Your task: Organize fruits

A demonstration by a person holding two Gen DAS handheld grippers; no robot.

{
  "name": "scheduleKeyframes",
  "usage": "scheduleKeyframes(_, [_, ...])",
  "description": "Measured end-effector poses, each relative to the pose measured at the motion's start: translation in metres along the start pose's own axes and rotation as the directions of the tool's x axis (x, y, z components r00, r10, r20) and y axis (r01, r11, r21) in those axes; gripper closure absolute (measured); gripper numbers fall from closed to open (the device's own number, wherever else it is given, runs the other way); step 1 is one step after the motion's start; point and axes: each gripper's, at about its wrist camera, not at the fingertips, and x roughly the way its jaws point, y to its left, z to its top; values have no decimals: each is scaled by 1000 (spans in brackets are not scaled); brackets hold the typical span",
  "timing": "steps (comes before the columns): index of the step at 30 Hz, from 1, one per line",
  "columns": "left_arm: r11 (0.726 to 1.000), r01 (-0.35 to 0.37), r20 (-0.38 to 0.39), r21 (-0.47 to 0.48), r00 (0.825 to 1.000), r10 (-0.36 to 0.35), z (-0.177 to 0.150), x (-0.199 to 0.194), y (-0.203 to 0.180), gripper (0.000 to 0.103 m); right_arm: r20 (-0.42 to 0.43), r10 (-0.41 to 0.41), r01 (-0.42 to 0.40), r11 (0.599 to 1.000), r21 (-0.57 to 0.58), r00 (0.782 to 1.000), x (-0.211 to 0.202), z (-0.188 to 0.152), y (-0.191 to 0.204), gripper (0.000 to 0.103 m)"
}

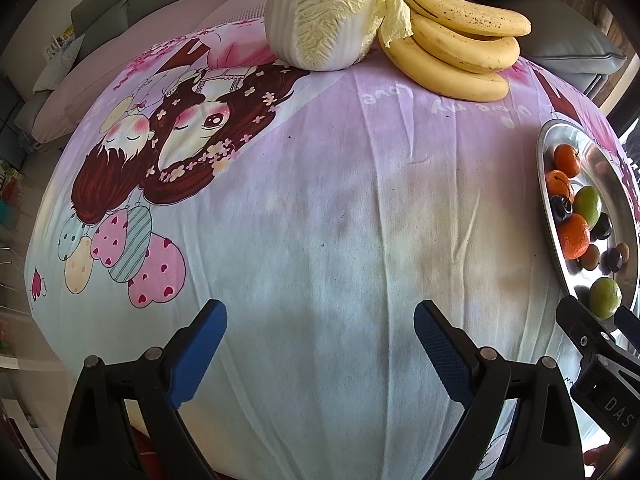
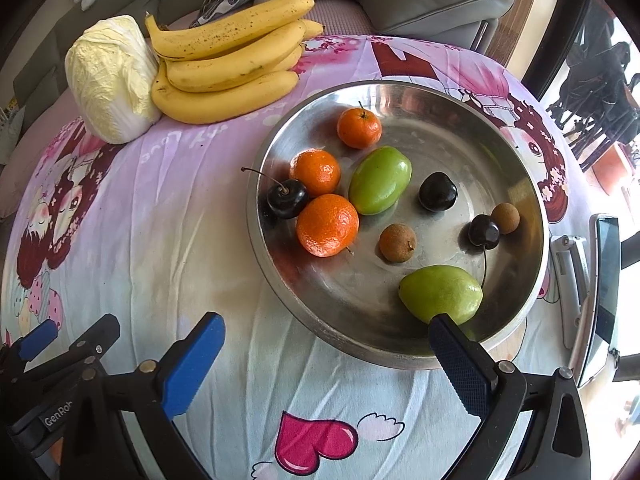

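A round bench draped in a pale lilac-and-white cartoon-print cloth [image 2: 168, 248] carries everything here. Toward its right side sits a wide, shallow stainless-steel bowl [image 2: 516, 152], and inside it lie three small orange mandarins [image 2: 327, 225], two smooth green oval fruits [image 2: 380, 180], three dark glossy cherries [image 2: 438, 191] and two small brown round longans [image 2: 397, 243]. The mandarins cluster at the bowl's left wall with one stemmed cherry touching them; one green fruit lies in the middle, the other [image 2: 441, 292] against the near rim. At the far edge of the bench a bunch of speckled yellow bananas [image 2: 228, 68] rests just beside a pale, crinkled napa cabbage [image 2: 112, 80], the two touching. A grey cushioned sofa [image 2: 436, 0] stands beyond that far edge. The left tool [image 1: 320, 344] hovers over bare cloth near the front edge, its blue-padded fingers spread wide apart with nothing between them. The right tool [image 2: 326, 340] hangs at the bowl's near rim, fingers likewise well apart and empty, its right pad in front of the nearer green fruit; whether it touches it I cannot tell.
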Motion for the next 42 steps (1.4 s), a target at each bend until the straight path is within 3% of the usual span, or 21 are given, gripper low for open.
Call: scheduleKeyframes(42, [998,-59,-34,18,998,60,0,12,3,8,-42,-3,3,1000,17,999,10,-8,-6,0])
